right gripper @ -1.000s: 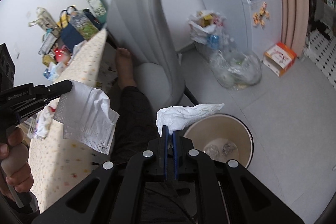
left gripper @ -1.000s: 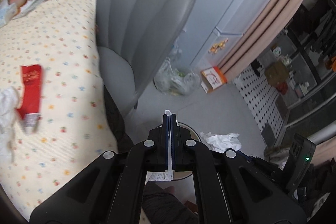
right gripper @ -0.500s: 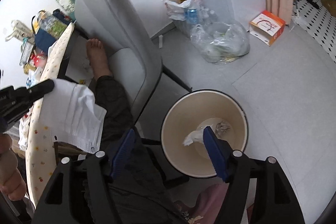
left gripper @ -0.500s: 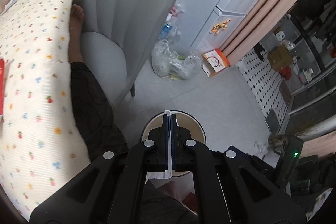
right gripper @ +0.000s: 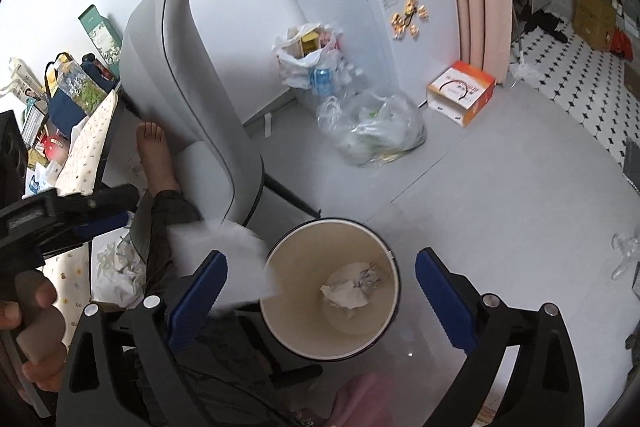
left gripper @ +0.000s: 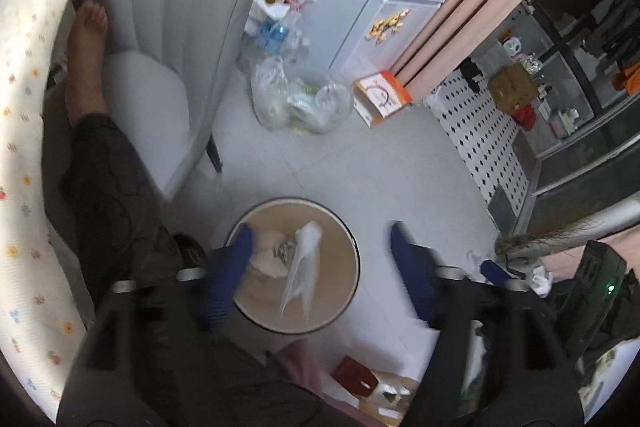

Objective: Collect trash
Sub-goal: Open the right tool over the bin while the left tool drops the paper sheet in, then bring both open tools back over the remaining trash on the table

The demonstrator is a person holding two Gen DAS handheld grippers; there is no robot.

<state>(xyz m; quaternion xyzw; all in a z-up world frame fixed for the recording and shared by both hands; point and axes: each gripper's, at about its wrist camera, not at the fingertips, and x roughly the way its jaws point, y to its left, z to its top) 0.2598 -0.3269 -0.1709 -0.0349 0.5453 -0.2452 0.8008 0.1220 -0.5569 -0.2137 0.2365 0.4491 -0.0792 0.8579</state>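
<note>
Trash lay at the bottom of the round, cream-walled bin (right gripper: 332, 307) with its dark rim: a crumpled white tissue (right gripper: 346, 293) and a small grey, crinkled scrap beside it. In the left wrist view a thin, translucent white sheet (left gripper: 302, 267), long and blurred, hung in the air over the mouth of the bin (left gripper: 296, 263), between the spread fingers but touching neither. The left gripper (left gripper: 320, 247) pointed down at the bin, its blue-padded jaws opening with nothing pressed between them. The right gripper (right gripper: 320, 291) also looked into the bin, its ribbed blue jaws opening wide and empty; the same pale sheet (right gripper: 244, 267) showed as a soft white blur at the bin's rim. A smooth grey upholstered chair (right gripper: 188, 99) with a curved back stood behind the bin on the matte grey floor. The person's bare foot (right gripper: 154, 155) rested on its seat, the leg in dark patterned cloth. A clear, crinkled plastic bag (right gripper: 372, 131) of refuse sat on the floor near an orange-and-white cardboard box (right gripper: 460, 91). More crumpled white paper (right gripper: 118, 267) lay beside the flower-printed tablecloth (right gripper: 90, 147).
</note>
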